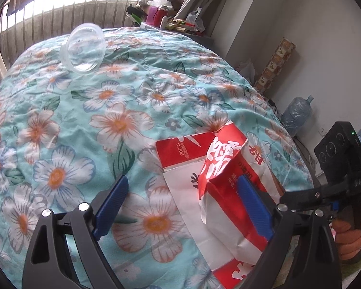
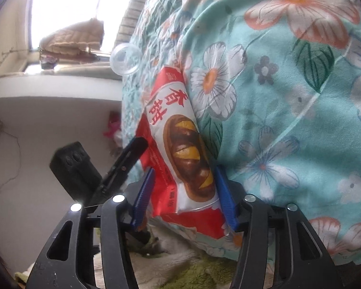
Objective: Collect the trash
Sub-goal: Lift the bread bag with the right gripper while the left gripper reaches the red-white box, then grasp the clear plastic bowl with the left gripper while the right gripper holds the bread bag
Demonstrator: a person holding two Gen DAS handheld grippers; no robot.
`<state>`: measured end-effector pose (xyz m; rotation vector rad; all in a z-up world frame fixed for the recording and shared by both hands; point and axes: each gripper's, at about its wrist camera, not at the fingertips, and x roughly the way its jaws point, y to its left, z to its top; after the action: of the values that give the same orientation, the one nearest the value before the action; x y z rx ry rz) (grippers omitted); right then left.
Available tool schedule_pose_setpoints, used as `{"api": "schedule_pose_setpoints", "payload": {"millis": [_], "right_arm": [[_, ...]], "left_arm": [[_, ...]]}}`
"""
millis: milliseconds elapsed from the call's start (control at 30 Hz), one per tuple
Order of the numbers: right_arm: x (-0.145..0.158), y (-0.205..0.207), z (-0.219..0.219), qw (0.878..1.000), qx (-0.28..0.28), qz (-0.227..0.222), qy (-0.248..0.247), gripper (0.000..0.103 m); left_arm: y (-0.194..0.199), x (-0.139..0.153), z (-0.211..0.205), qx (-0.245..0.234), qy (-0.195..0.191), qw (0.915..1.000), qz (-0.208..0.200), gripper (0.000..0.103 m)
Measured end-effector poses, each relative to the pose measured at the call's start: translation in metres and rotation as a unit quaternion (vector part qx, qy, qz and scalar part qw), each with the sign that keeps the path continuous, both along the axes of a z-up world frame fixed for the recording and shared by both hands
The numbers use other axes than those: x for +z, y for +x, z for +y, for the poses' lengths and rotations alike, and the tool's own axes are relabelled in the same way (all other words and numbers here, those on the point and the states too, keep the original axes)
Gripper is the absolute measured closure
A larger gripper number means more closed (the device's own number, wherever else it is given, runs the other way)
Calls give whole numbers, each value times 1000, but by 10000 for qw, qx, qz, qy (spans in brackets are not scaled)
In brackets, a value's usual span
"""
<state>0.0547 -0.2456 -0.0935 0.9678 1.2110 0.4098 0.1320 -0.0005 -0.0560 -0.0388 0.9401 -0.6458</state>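
The red-and-white paper snack bag (image 1: 228, 192) runs past the bottom edge; small clutter on the far window ledge (image 1: 170, 16) is unreadable.

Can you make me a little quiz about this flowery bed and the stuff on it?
1. True or false: the clear plastic cup lies on its side on the floral quilt.
2. Which gripper has the red-and-white paper bag between its fingers? A) left gripper B) right gripper C) neither
3. Fill in: the cup lies ____ from the bag, not touching it.

Key:
1. True
2. B; its blue fingers sit on either side of the bag, though whether they are squeezing it yet cannot be told.
3. Apart, farther up the quilt toward the window.
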Motion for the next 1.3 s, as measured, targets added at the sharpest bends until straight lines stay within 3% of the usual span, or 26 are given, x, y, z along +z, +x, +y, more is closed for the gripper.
{"api": "schedule_pose_setpoints", "payload": {"millis": [233, 400, 633, 800, 900, 1100, 1300], "right_arm": [[0, -3, -2, 9998, 139, -6, 114, 62], [-4, 4, 11, 9998, 162, -59, 118, 63], [-6, 10, 21, 9997, 110, -173, 152, 73], [-6, 5, 12, 9989, -25, -275, 381, 79], [-3, 2, 3, 9987, -142, -375, 324, 80], [-2, -3, -19, 9976, -472, -442, 256, 80], [-8, -6, -27, 9967, -604, -437, 319, 79]], "left_arm": [[7, -5, 7, 79, -294, 9991, 295, 13], [9, -6, 8, 57, -364, 9986, 376, 13], [13, -3, 11, 57, -403, 9981, 465, 14], [25, 15, 26, 397, -653, 9967, 282, 14], [36, 36, 39, 670, -733, 9950, -47, 14], [70, 72, 59, 1362, -420, 9863, -835, 14], [123, 64, 60, 1868, 129, 9781, -913, 37]]}}
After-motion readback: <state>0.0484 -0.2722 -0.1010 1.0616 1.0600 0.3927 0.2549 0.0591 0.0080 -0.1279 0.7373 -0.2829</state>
